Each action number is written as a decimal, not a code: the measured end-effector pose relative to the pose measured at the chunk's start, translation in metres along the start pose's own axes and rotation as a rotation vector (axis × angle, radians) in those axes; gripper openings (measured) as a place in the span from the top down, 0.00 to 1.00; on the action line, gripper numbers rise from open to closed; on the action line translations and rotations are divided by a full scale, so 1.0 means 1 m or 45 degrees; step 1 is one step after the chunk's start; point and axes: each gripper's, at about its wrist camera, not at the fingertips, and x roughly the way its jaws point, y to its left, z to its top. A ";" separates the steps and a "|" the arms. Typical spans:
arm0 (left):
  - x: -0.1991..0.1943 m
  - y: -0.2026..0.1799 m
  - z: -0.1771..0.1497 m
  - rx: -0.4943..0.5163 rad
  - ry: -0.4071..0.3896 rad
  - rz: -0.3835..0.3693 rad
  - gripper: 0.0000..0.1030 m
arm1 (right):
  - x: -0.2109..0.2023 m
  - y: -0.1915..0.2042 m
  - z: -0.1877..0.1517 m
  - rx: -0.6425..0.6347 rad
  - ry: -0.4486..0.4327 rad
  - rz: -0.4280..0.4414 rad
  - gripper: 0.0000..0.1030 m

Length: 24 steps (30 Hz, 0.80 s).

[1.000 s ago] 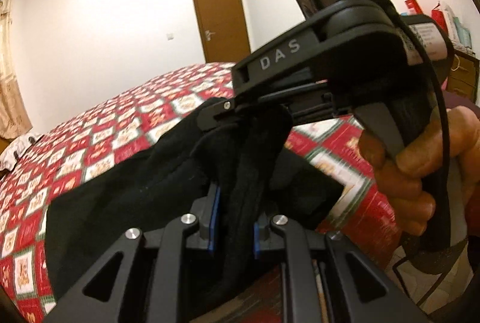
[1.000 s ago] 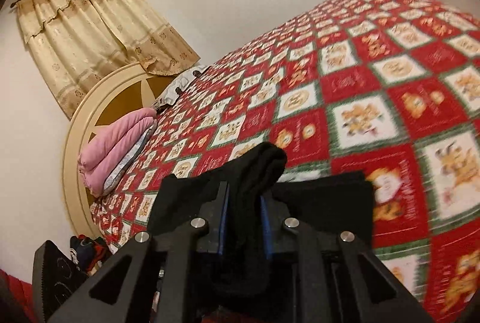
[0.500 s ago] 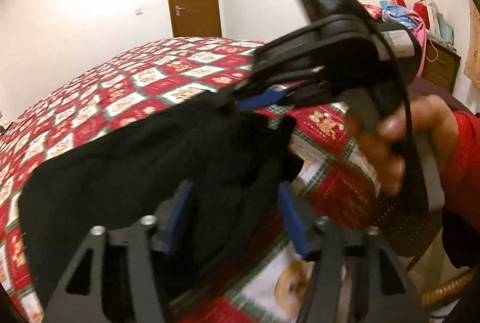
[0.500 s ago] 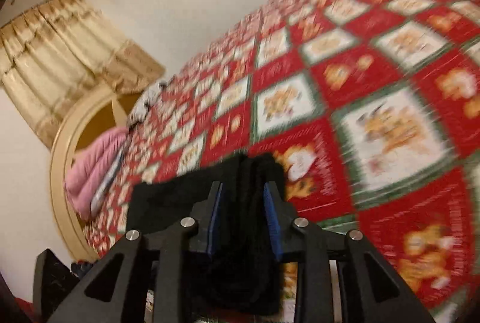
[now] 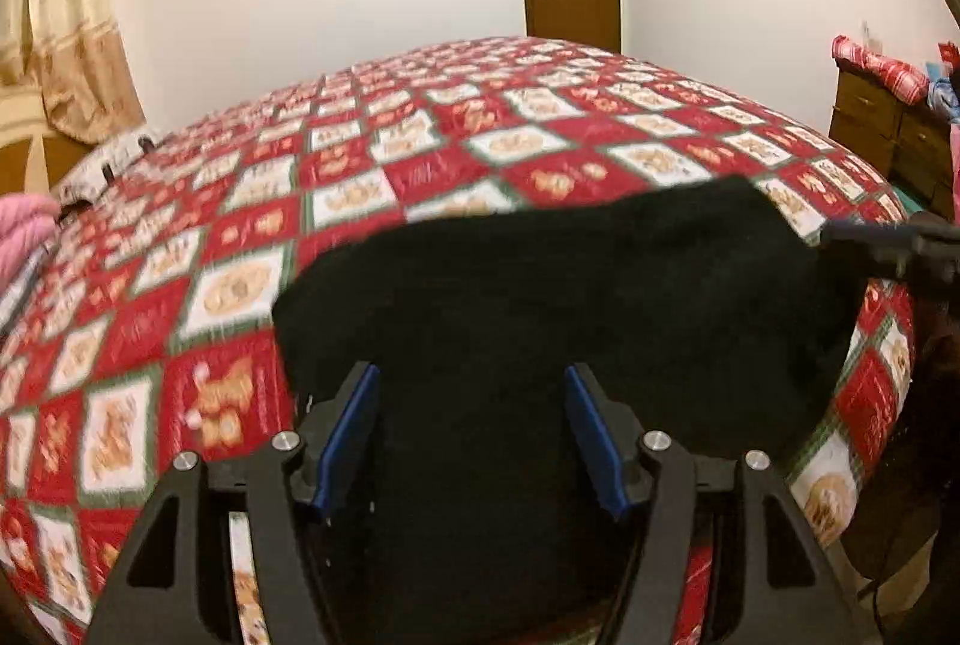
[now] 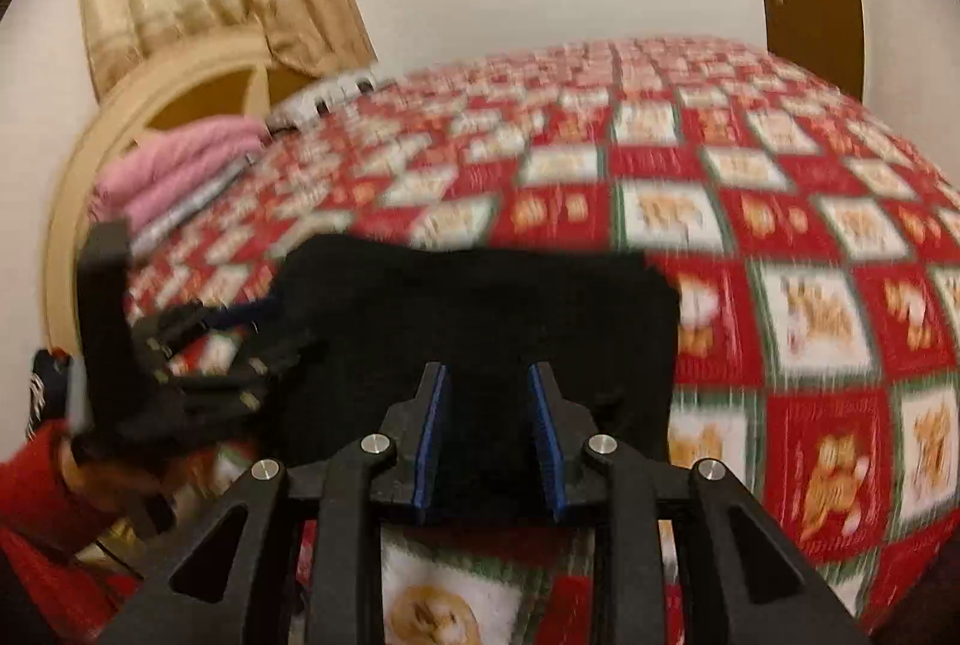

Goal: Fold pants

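The folded black cloth pants (image 5: 558,297) are lying on the red checked bed quilt (image 5: 420,171), both the left tool (image 5: 471,435) and the right tool (image 6: 487,435) are spread wide with nothing gripped, and a fresh edge should probably be pinched next.

The pants (image 5: 558,297) lie flat on the bed (image 5: 420,153), near its front edge. The left claw (image 5: 474,441) hangs over their left part, the right claw (image 6: 489,435) over their right. A stack of blankets (image 6: 174,165) sits far left, by the headboard (image 6: 120,105).
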 end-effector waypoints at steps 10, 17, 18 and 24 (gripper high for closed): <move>-0.011 -0.003 -0.014 -0.009 0.034 -0.031 0.16 | -0.008 -0.024 -0.026 0.073 0.050 -0.049 0.73; -0.047 0.023 -0.037 -0.028 -0.021 0.008 0.16 | -0.036 0.015 0.022 -0.054 -0.125 0.040 0.73; -0.049 0.025 -0.038 -0.030 -0.039 0.018 0.16 | -0.030 0.026 0.033 -0.077 -0.124 0.086 0.73; -0.022 0.026 -0.031 -0.131 -0.007 -0.075 0.16 | 0.066 0.117 0.091 -0.321 0.068 0.313 0.73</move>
